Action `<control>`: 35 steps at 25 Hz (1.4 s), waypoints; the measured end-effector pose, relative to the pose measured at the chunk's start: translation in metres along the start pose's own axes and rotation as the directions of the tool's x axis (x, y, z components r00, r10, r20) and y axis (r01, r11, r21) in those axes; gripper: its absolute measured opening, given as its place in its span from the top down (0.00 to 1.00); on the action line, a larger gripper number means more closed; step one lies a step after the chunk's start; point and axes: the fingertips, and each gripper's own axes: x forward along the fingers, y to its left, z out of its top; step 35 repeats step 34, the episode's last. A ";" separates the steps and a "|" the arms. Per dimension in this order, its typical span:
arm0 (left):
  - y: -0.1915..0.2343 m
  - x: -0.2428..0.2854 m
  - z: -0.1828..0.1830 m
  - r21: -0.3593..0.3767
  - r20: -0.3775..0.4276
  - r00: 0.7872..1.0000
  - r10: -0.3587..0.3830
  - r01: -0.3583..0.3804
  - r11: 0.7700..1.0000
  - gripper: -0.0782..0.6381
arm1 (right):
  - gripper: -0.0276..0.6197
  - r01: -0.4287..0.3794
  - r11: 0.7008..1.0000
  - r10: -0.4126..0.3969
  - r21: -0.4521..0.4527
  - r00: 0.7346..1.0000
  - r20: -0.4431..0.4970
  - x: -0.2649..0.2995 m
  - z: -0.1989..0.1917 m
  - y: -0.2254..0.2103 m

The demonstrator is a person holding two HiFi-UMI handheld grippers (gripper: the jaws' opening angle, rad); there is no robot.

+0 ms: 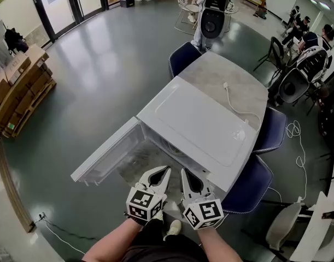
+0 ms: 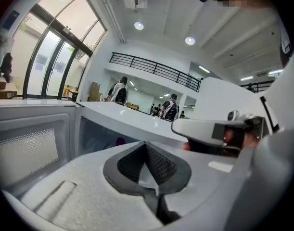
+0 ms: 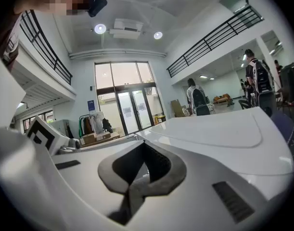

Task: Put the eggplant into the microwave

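Hovering side by side before the open microwave (image 1: 199, 121) on the table (image 1: 238, 78), the left gripper (image 1: 165, 171) and right gripper (image 1: 185, 172) both show fingers pressed together, holding nothing. A small purple shape, likely the eggplant (image 2: 120, 141), sits inside the cavity, ahead of the left fingers; its long axis cannot be made out. No readable brand or label appears.

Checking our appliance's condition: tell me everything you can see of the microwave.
The microwave is a white, smooth, boxy unit standing on a grey marbled table. Its door hangs wide open to the left, with a mesh window panel. Deep in the cavity a small purple thing shows; what it is cannot be told.
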 end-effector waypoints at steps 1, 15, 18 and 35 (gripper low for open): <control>-0.007 -0.004 0.007 -0.002 0.010 1.000 -0.004 0.004 1.000 0.88 | 0.95 0.000 1.000 0.000 -0.003 1.000 0.006 -0.003 0.005 0.000; -0.080 -0.040 0.058 0.013 0.097 0.995 -0.028 0.027 1.000 0.88 | 0.95 -0.039 0.998 0.042 -0.044 0.997 0.062 -0.046 0.054 0.012; -0.088 -0.044 0.066 0.005 0.113 0.993 -0.031 0.031 1.000 0.88 | 0.96 -0.045 0.997 0.050 -0.058 0.996 0.078 -0.053 0.065 0.014; -0.114 -0.055 0.077 0.027 0.139 0.990 -0.025 0.021 0.999 0.88 | 0.96 -0.054 0.995 0.063 -0.083 0.991 0.114 -0.078 0.083 0.020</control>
